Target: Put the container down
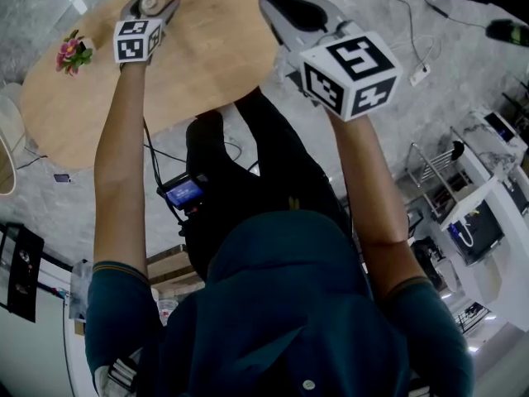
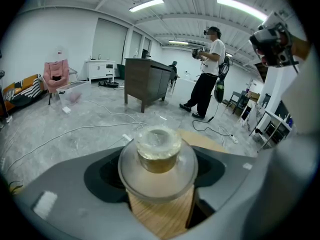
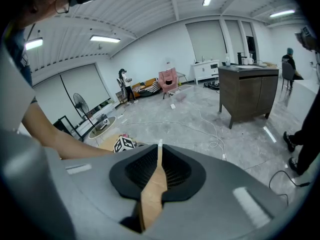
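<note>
Left gripper [image 1: 150, 3] clamps the container [image 2: 158, 153] near the table's [image 1: 211, 60] far edge. Right gripper [image 1: 283, 13], jaws together, overhangs its side edge; open tabletop lies between.

On my feed the left gripper [image 1: 153, 3] and the right gripper [image 1: 268, 3] are both smooth grey plastic shells that taper to rounded fingers [image 3: 215, 194]. Inside, each finger carries a black pad [image 3: 176, 170] with fine ribbing. A small pale sticker [image 3: 247, 206] sits on the grey shell. Behind each gripper is a white cube printed with black square markers: the left cube [image 1: 136, 40] and the right cube [image 1: 351, 69]. The person I'm following wears a dark teal polo shirt [image 1: 281, 304] with short sleeves, and the sleeve hem [image 1: 116, 265] has a thin pale stripe. A small white button [image 1: 307, 384] sits at the collar. The trousers [image 1: 248, 160] are black.
</note>
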### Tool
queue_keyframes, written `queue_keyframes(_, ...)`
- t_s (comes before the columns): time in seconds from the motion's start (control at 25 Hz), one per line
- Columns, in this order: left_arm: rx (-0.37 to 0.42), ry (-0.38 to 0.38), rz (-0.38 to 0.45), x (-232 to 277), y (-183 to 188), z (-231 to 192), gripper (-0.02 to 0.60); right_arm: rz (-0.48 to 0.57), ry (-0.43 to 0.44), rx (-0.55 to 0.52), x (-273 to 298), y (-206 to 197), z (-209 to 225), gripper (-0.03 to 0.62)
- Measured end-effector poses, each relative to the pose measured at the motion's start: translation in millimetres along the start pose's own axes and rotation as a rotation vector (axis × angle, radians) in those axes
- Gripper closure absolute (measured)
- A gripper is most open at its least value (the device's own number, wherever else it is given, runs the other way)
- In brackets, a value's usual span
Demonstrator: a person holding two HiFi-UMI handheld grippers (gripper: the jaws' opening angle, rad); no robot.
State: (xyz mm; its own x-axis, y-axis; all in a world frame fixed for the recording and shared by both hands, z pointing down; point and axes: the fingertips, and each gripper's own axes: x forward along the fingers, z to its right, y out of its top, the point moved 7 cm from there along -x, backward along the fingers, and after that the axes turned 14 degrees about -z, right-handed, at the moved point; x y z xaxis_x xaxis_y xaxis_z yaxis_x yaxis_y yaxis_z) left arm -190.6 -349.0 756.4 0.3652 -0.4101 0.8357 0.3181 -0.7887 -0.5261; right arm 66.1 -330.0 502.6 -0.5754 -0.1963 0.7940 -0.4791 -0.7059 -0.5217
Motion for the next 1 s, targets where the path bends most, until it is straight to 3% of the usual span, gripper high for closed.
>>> queue_keyframes(1.0,0.029,0.025,-0.065,40,-19,3,0.252,-0.022,-0.015,0.042,10,-18,12,0.580)
